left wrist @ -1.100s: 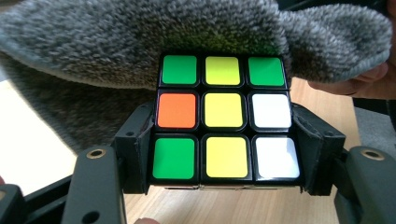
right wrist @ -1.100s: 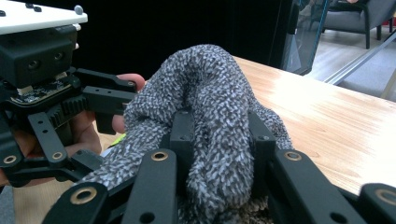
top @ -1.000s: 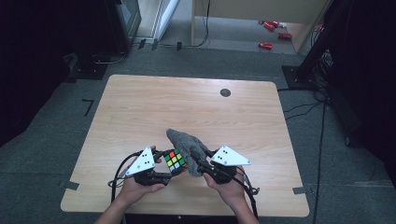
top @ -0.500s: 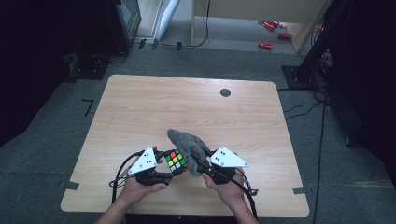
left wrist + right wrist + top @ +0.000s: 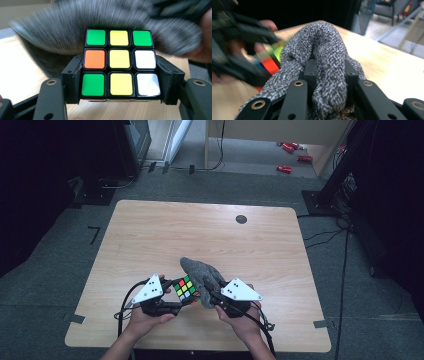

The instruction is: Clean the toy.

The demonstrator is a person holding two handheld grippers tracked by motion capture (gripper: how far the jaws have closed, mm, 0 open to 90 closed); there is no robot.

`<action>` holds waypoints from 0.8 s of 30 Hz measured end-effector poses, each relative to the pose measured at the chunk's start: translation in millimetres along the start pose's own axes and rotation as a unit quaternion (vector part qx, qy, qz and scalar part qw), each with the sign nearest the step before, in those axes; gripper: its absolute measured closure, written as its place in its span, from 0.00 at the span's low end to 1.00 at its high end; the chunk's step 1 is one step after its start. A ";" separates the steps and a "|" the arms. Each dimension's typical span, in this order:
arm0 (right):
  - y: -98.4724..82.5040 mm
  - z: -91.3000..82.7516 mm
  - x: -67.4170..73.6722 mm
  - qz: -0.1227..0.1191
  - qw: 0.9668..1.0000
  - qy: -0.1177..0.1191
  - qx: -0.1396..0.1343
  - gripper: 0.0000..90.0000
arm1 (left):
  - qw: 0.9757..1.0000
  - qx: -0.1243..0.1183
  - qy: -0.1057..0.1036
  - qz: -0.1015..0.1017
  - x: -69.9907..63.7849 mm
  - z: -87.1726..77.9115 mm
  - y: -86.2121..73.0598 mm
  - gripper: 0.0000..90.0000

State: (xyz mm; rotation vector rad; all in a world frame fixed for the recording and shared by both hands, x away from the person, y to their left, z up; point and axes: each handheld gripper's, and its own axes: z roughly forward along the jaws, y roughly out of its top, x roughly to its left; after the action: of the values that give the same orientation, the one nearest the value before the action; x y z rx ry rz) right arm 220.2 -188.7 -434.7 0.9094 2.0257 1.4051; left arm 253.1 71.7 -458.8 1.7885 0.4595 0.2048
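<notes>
A Rubik's cube (image 5: 186,290) with mixed colours is clamped between the jaws of my left gripper (image 5: 172,295), held just above the table's near edge. In the left gripper view the cube (image 5: 120,63) shows green, yellow, orange and white squares, with my left gripper (image 5: 120,77) shut on its two sides. A grey knitted cloth (image 5: 202,275) is pinched in my right gripper (image 5: 214,296) and lies against the cube's right side. In the right gripper view the cloth (image 5: 324,57) bunches up between the black jaws of my right gripper (image 5: 329,75), and the cube (image 5: 270,61) shows blurred at the left.
The wooden table (image 5: 200,235) has a round black hole cover (image 5: 241,219) near its far edge. Cables (image 5: 260,325) trail from both grippers over the near edge. Dark stands and red objects (image 5: 285,168) sit on the floor beyond the table.
</notes>
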 end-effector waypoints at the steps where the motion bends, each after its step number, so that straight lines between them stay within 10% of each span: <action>1: -0.3 0.5 -0.7 0.004 1.000 0.002 0.003 0.80 | 1.000 0.000 -0.003 -0.001 0.5 0.0 -0.3 0.39; 8: 13.1 -8.9 3.2 0.014 0.999 0.026 -0.029 0.80 | 0.999 0.013 -0.016 0.030 -9.3 6.0 0.6 0.39; 17: 0.1 0.6 -7.7 0.039 0.999 0.020 0.014 0.80 | 1.000 -0.006 -0.014 0.014 -0.5 -3.8 3.1 0.39; 24: 12.7 -6.9 -1.3 0.046 0.997 0.057 -0.011 0.80 | 0.999 0.009 -0.015 0.034 -5.4 0.1 2.9 0.39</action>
State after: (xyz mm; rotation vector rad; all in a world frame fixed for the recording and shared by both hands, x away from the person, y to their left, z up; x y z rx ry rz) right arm 219.1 -190.7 -420.4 0.9431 2.0701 1.5577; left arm 248.9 68.8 -455.6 1.8233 0.3818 0.2218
